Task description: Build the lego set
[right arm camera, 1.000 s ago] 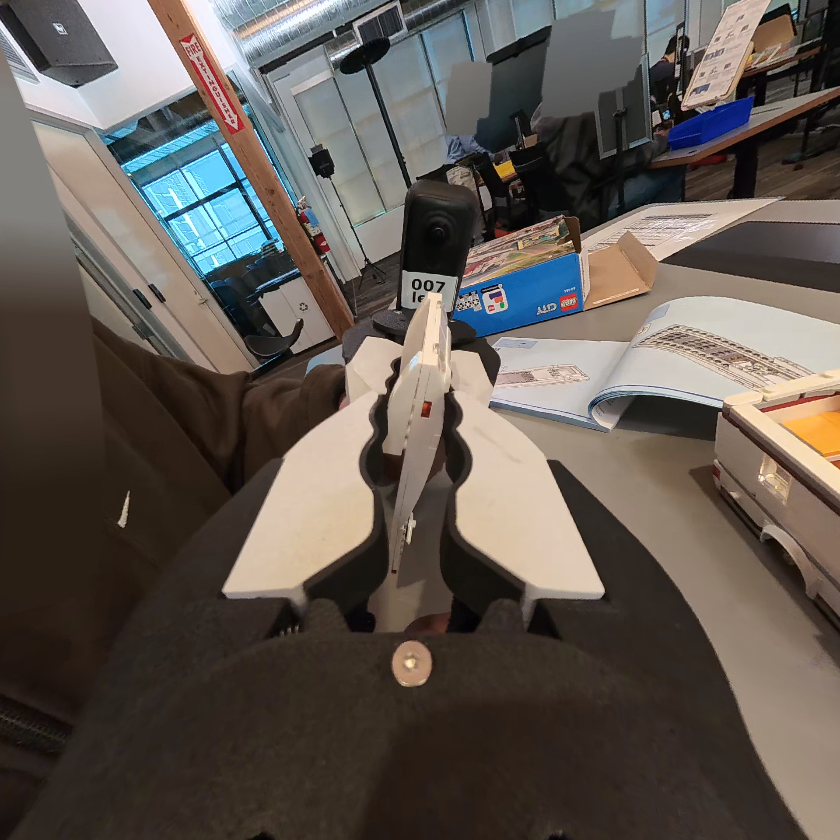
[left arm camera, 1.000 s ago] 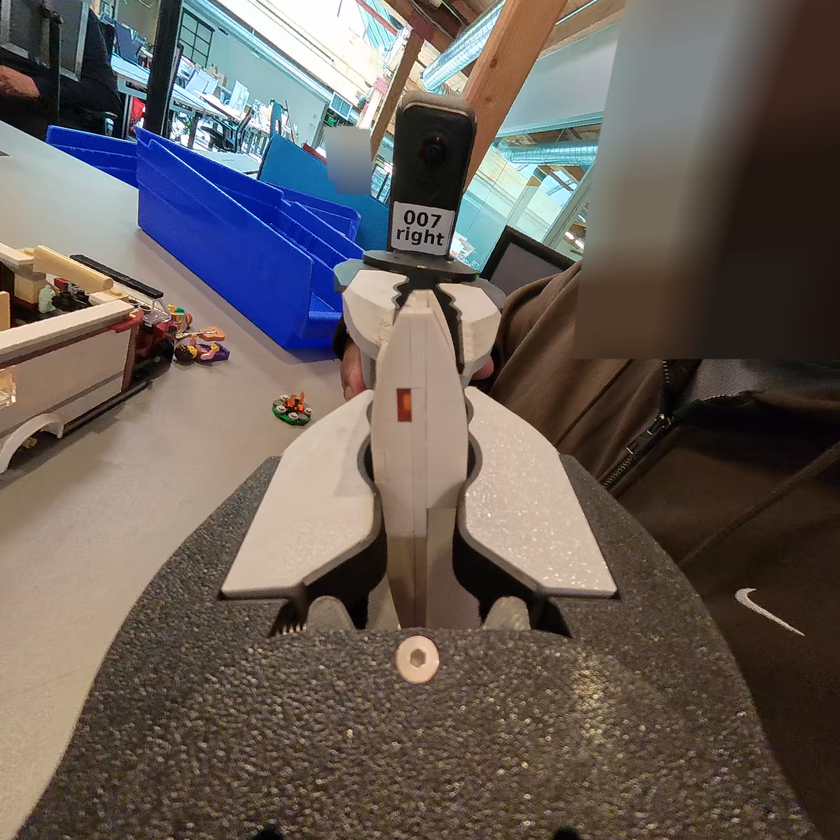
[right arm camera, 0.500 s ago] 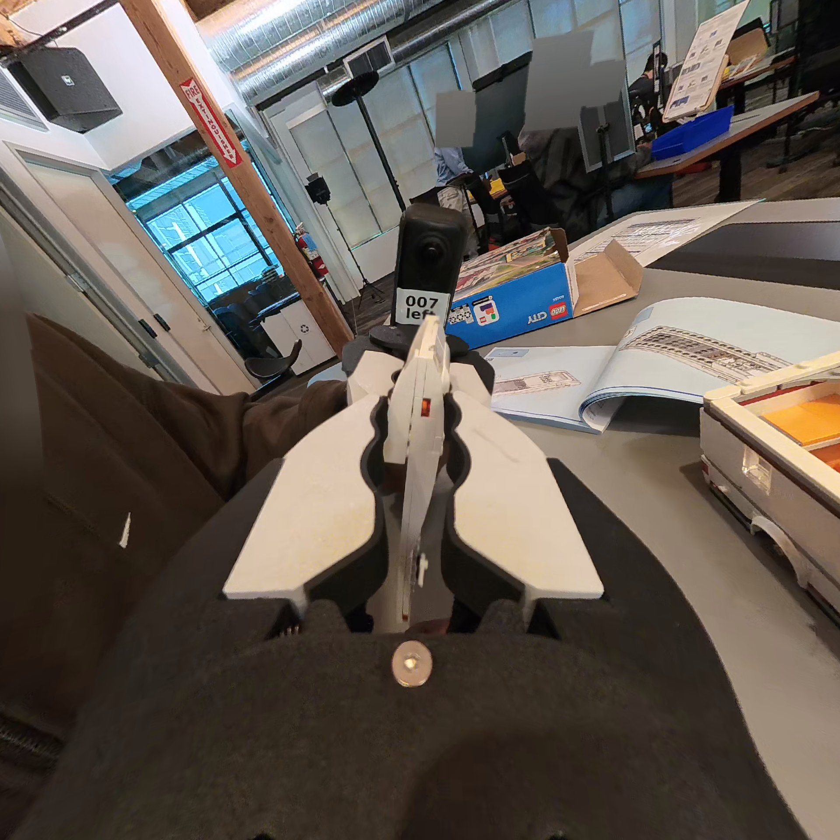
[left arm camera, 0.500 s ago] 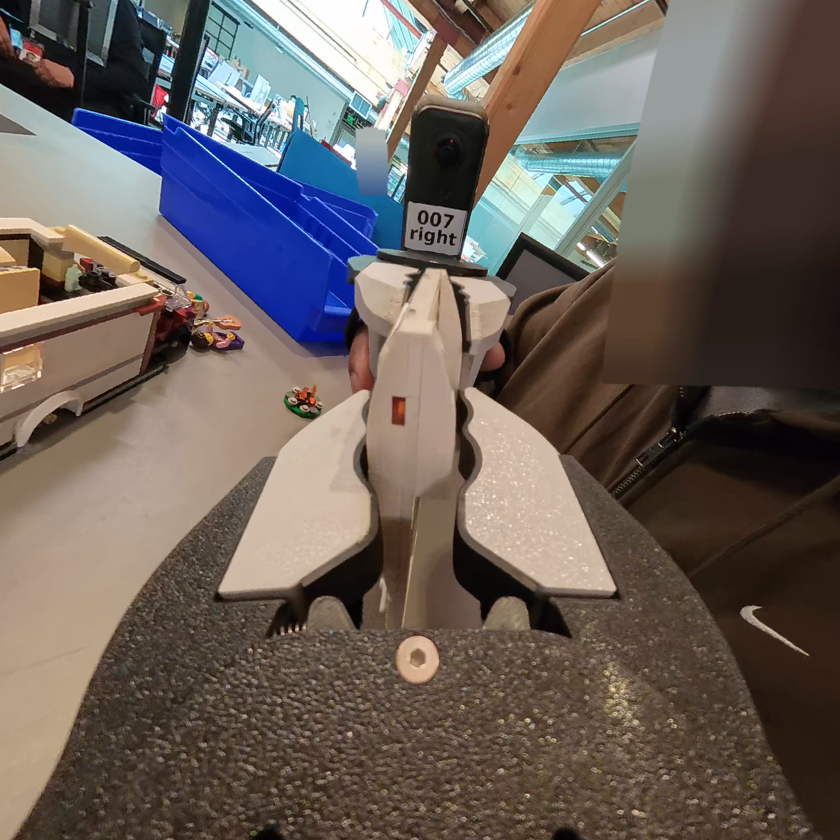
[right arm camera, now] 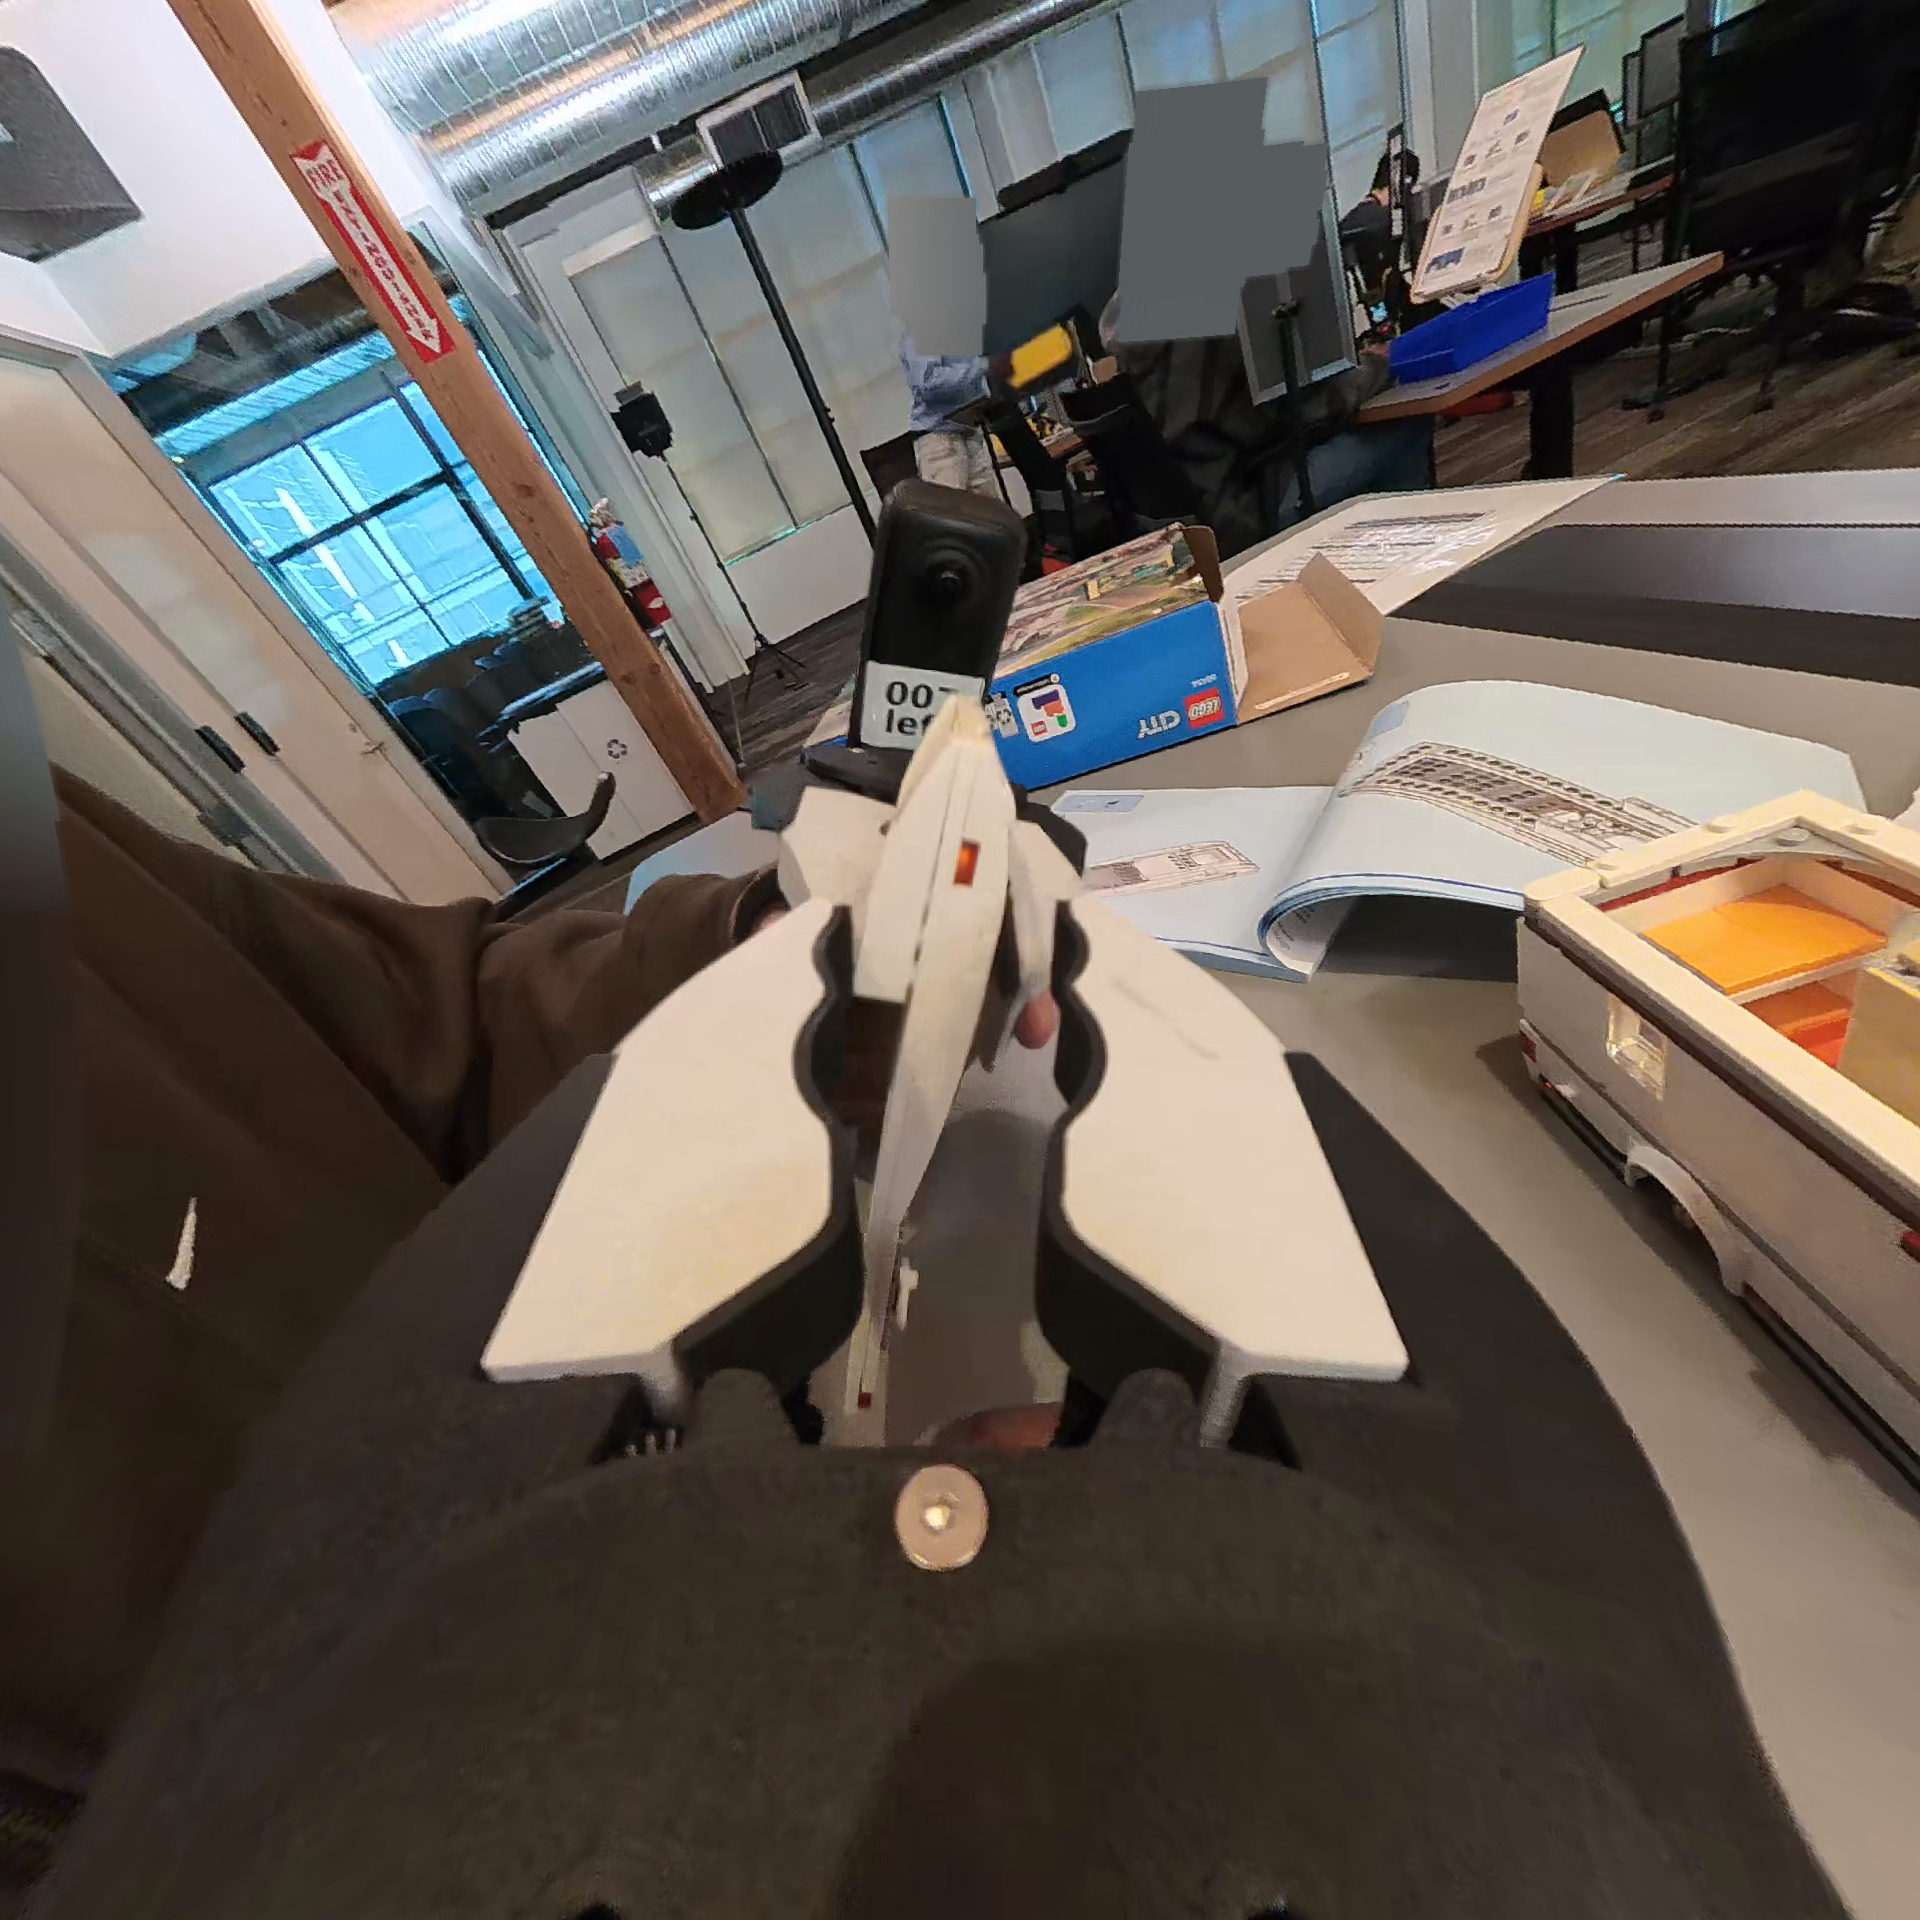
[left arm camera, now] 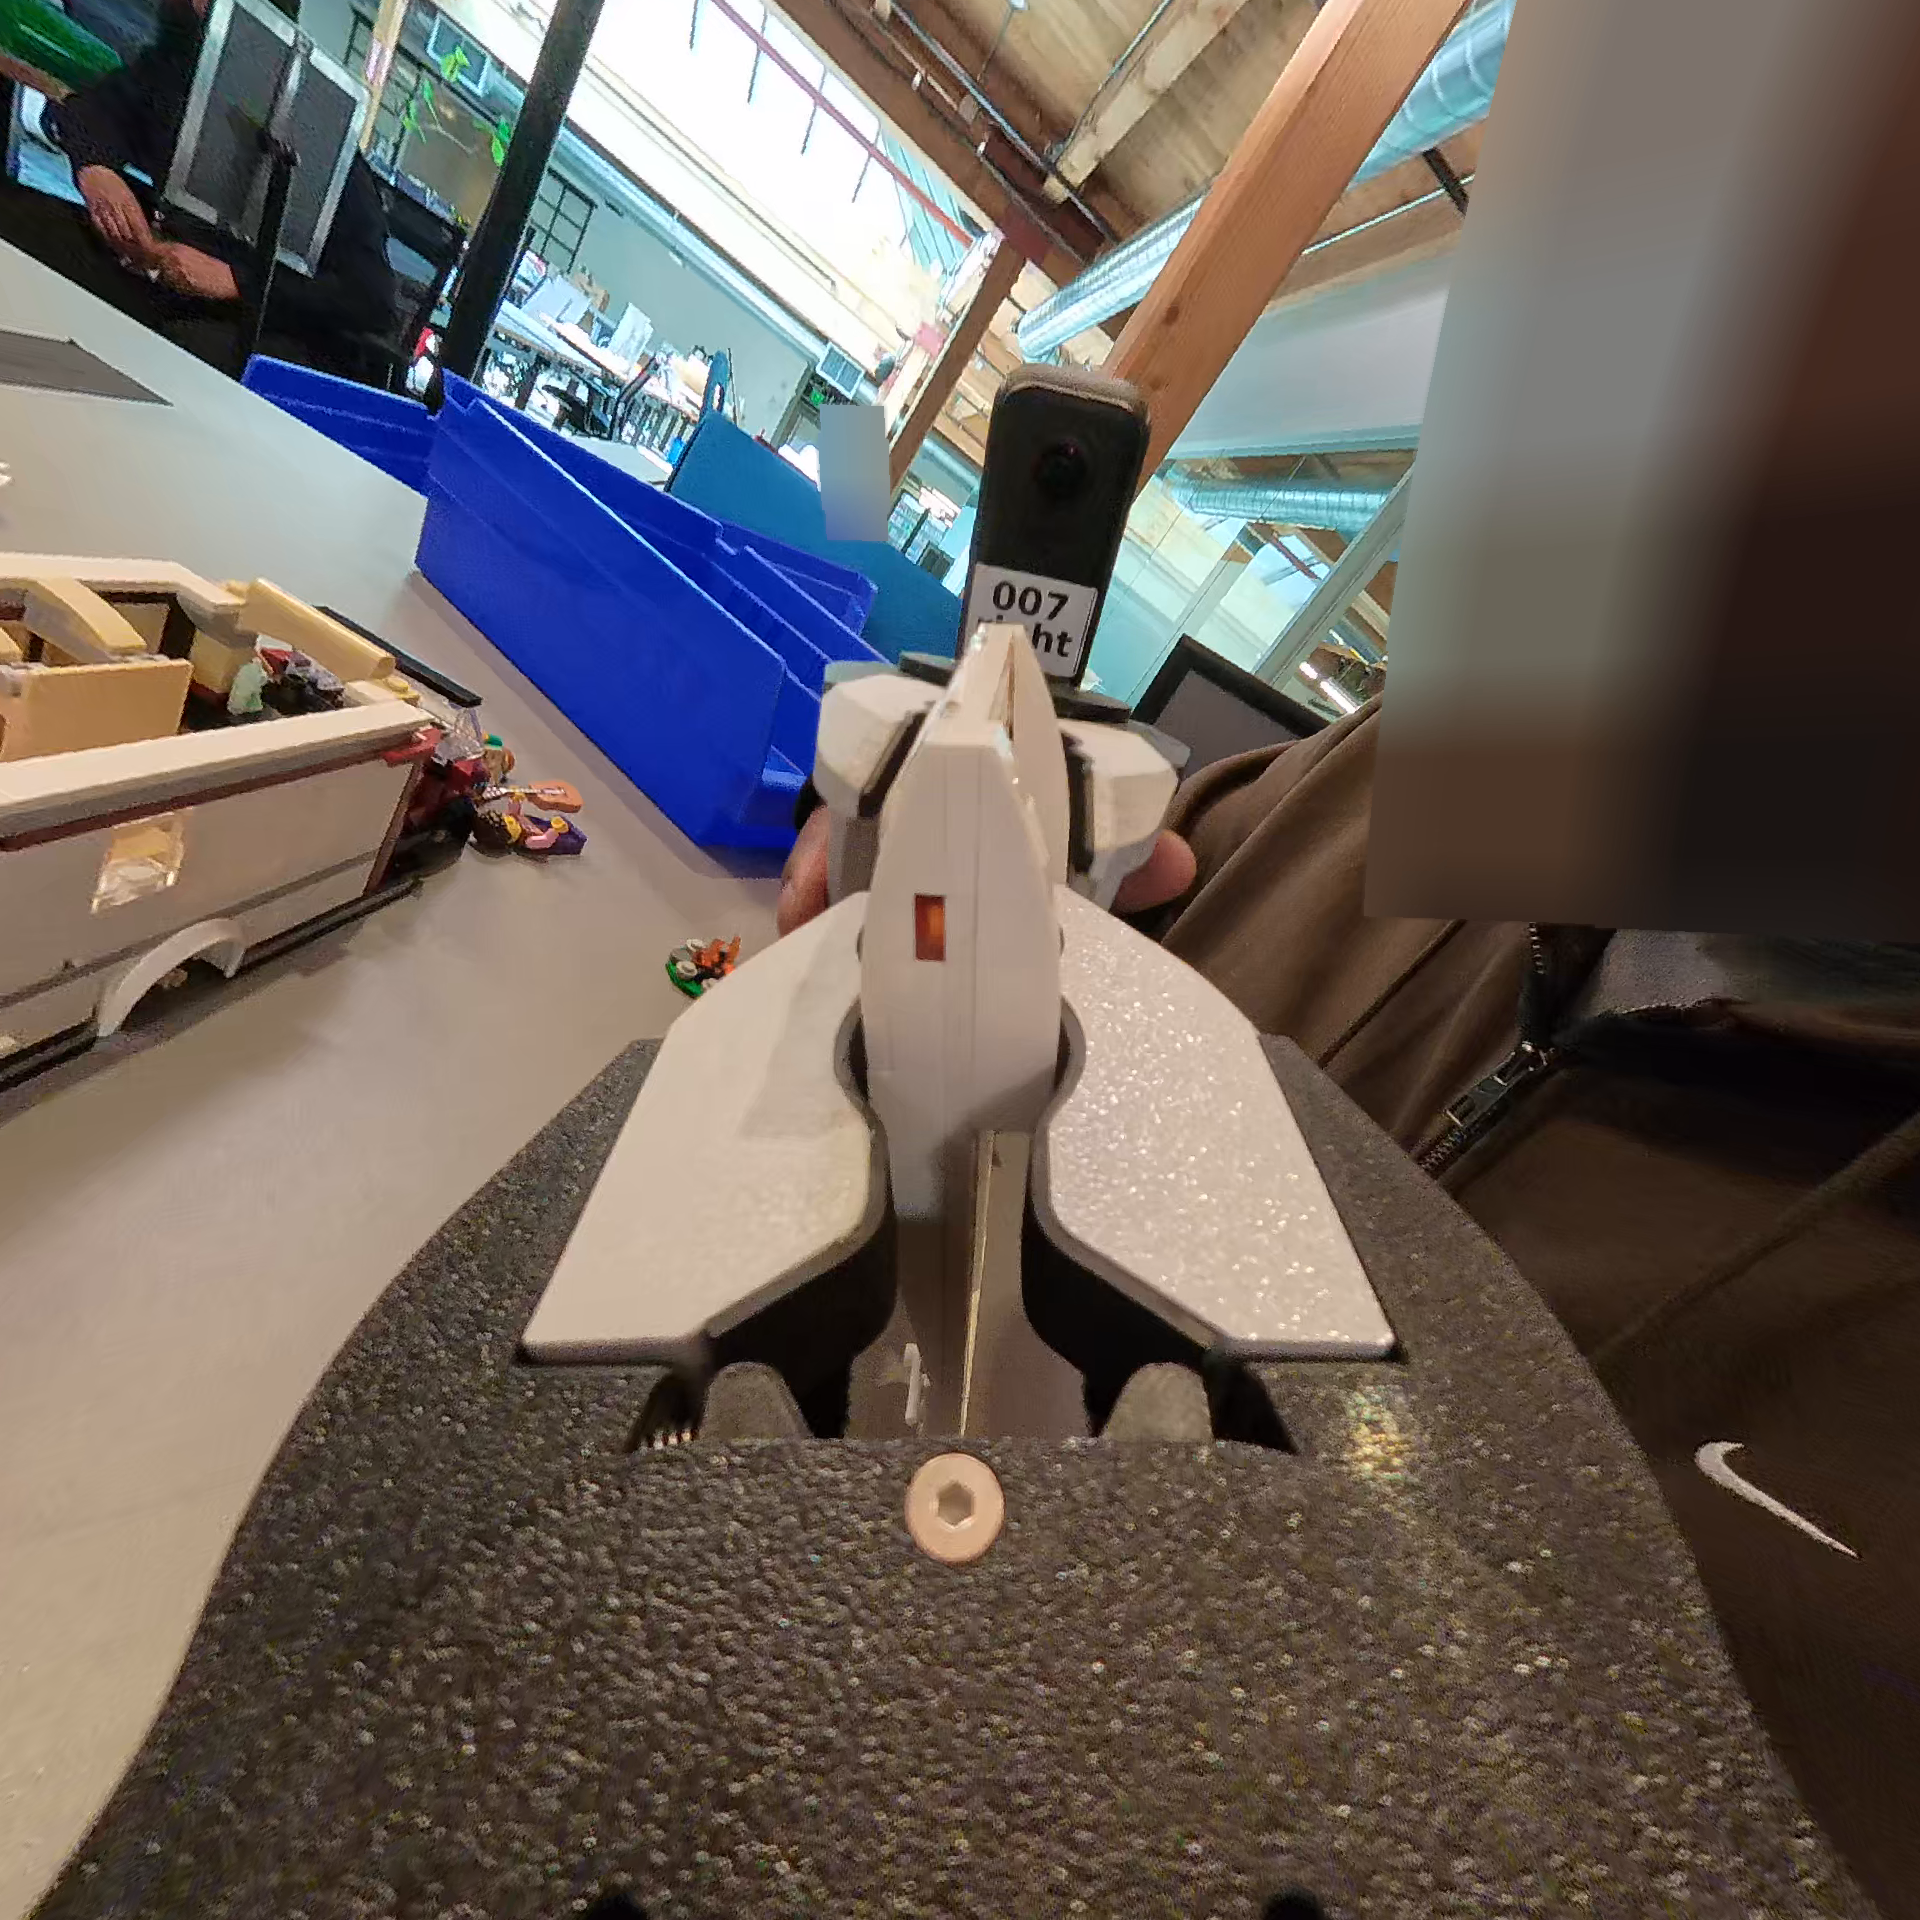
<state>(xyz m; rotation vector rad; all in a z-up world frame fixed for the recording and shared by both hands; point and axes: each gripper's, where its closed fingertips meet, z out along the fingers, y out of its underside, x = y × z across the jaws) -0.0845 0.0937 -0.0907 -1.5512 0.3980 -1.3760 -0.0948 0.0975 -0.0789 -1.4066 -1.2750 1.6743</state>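
While the left hand-held gripper (left arm camera: 961, 971) pinches one end of a long white toy-brick panel (left arm camera: 940, 831), both pads tight against its faces, the right hand-held gripper (right arm camera: 940, 966) stands spread around the other end, with dark gaps between its fingers (right arm camera: 727, 1091) and the panel. The panel, marked by a small orange tile (left arm camera: 928, 925), hangs in the air between the two, above the grey surface (left arm camera: 416, 1091) and beside the white toy-brick truck (left arm camera: 208, 831). With only one end clamped, the long panel could likely sag, twist in the pads or split at a brick seam. If it slips, it may drop near the small green-and-orange piece (left arm camera: 704, 958) or knock the truck.
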